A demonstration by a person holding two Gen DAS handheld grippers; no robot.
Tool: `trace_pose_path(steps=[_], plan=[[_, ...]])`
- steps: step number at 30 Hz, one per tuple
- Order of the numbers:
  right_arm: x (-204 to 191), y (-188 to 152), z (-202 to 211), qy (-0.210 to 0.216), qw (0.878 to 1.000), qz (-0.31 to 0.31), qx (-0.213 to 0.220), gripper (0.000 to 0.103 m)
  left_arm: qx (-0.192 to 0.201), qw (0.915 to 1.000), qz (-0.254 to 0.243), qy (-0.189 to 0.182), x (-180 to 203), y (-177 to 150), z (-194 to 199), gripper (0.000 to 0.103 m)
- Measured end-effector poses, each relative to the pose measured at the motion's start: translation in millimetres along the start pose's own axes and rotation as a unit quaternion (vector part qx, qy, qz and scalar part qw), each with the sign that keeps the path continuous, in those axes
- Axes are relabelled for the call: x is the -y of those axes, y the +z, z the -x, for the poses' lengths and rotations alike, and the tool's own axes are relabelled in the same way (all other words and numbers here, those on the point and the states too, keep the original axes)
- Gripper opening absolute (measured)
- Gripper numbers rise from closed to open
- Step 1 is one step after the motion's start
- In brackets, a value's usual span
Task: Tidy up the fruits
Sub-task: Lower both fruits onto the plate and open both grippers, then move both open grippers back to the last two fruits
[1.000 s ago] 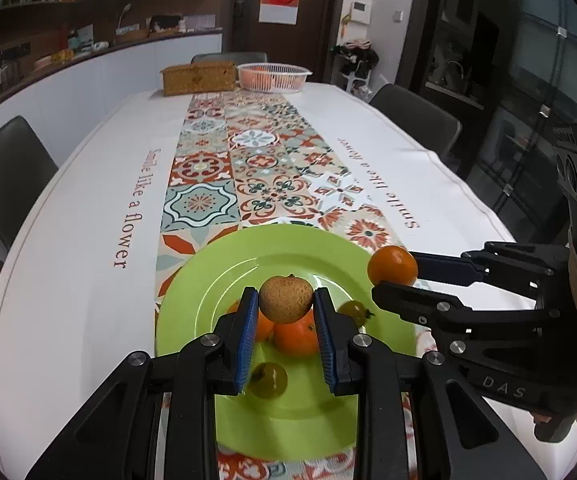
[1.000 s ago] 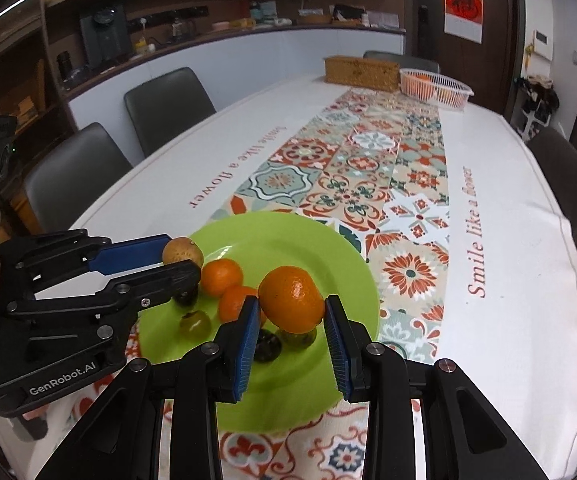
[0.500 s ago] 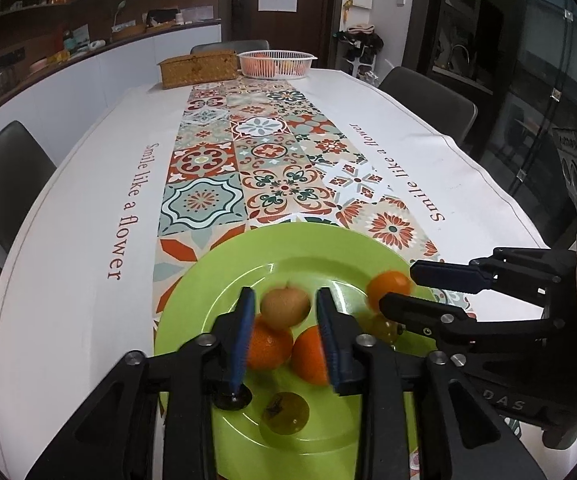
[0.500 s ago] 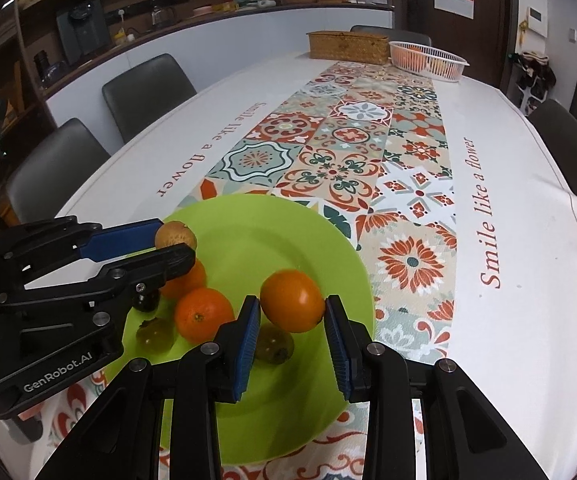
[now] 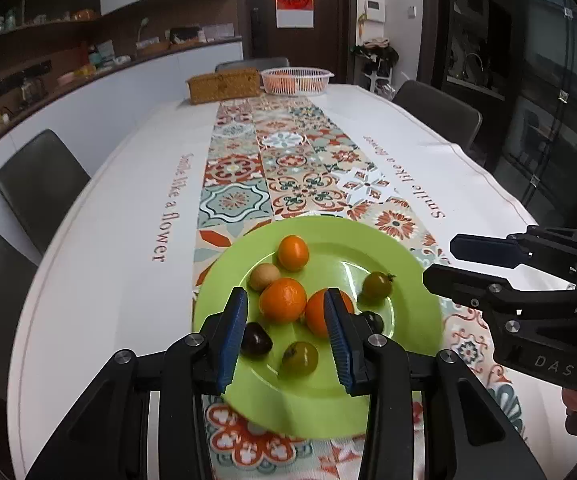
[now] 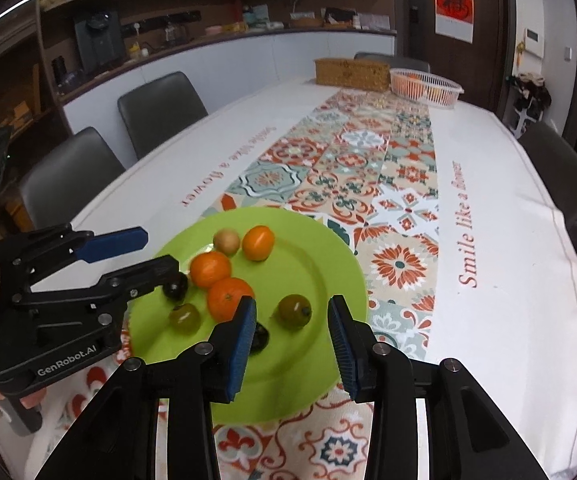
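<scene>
A green plate lies on the patterned runner at the near end of the table. On it lie three oranges, among them one at the far side, a brown round fruit, green tomatoes and dark fruits. My left gripper is open and empty above the plate's near left part. My right gripper is open and empty over the plate's near right rim.
A white plastic basket with orange fruit and a wicker box stand at the table's far end. Dark chairs line both sides. A counter with shelves runs along the left wall.
Both grippers have opened and pulled back. The brown fruit left the left gripper and the orange left the right gripper; both now lie on the plate's far side.
</scene>
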State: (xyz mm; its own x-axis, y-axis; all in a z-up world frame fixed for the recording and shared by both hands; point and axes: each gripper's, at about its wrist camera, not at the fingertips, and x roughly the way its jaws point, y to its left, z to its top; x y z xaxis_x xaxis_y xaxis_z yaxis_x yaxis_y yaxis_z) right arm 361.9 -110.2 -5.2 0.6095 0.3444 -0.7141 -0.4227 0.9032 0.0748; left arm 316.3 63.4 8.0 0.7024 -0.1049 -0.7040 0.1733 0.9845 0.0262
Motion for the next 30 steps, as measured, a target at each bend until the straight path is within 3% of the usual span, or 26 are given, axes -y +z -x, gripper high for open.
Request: trace_pose_path(steps=[12, 26, 30], plan=[[-21, -17, 73, 0.022, 0.998, 0.015, 0.054, 0.038, 0.046, 0.9988, -0.003, 0.018, 19, -15, 79, 0.05], [-47, -73, 126, 0.038, 0.995, 0.062, 0.069, 0.038, 0.079, 0.9964, 0.015, 0.025, 43, -77, 146, 0.065], [-53, -91, 135, 0.029, 0.994, 0.08, 0.072, 0.047, 0.082, 0.9961, 0.018, 0.028, 48, -95, 154, 0.067]])
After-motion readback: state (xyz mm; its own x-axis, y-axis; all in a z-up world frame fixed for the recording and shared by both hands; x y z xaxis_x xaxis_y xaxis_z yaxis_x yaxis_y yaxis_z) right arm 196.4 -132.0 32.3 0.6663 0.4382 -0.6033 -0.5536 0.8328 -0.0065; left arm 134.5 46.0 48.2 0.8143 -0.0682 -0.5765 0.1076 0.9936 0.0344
